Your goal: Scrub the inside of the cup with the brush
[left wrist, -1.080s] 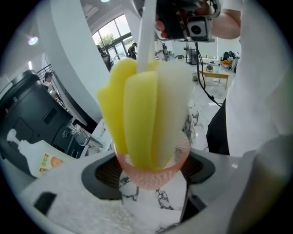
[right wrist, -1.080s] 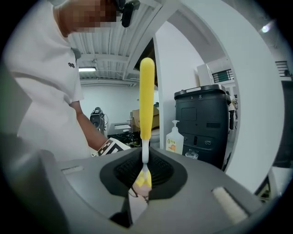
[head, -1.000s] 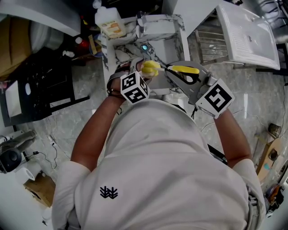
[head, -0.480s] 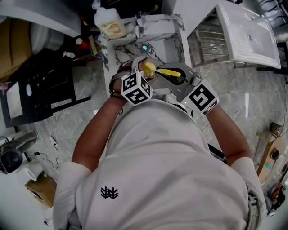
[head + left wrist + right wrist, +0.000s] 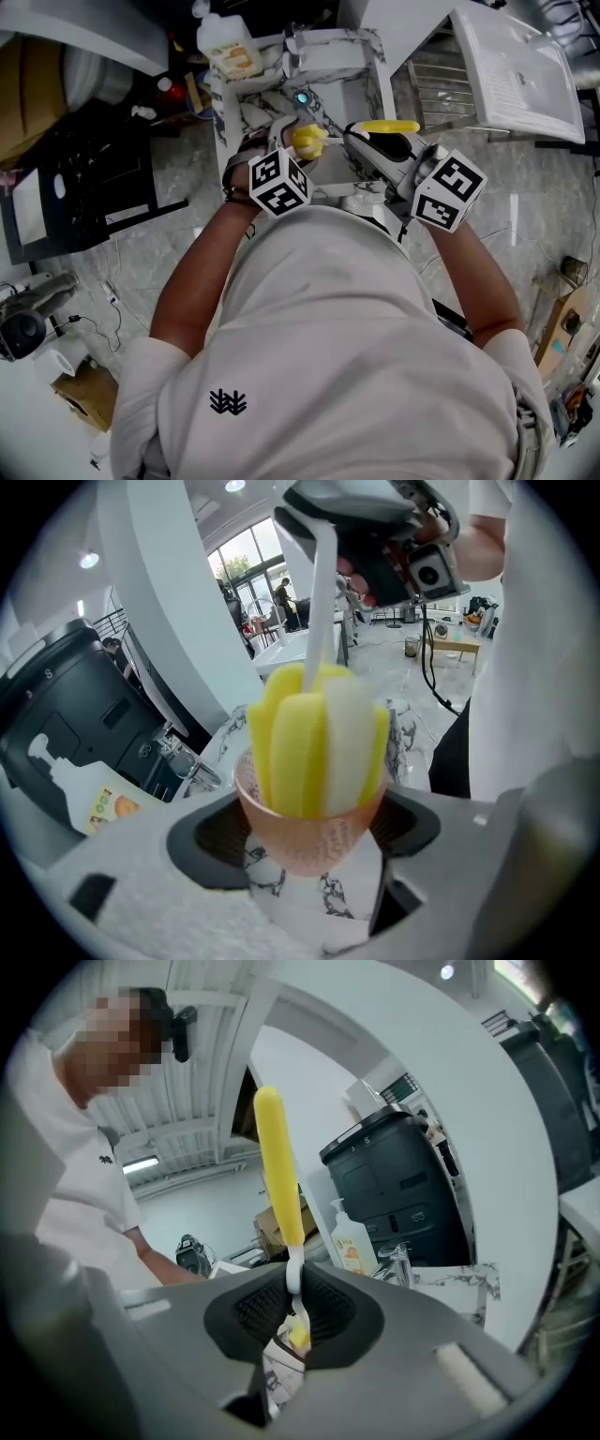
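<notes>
My left gripper [image 5: 309,829] pinches the cup [image 5: 314,846]. My right gripper [image 5: 293,1312] clamps the brush [image 5: 278,1166], sponge inside the cup, handle pointing straight out.

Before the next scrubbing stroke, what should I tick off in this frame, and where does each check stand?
1. Cup clamped by the left hand-held gripper: ok, a pad presses on each side of its pink wall.
2. Brush gripped by the right hand-held gripper: ok, the jaws are shut on its white stem, below the yellow handle.
3. Sponge head in the cup: ok, its lower part sits inside and its top stands above the rim.
4. Sponge head reaching the cup's bottom: cannot tell.
5. Water or soap in the cup: cannot tell.
</notes>
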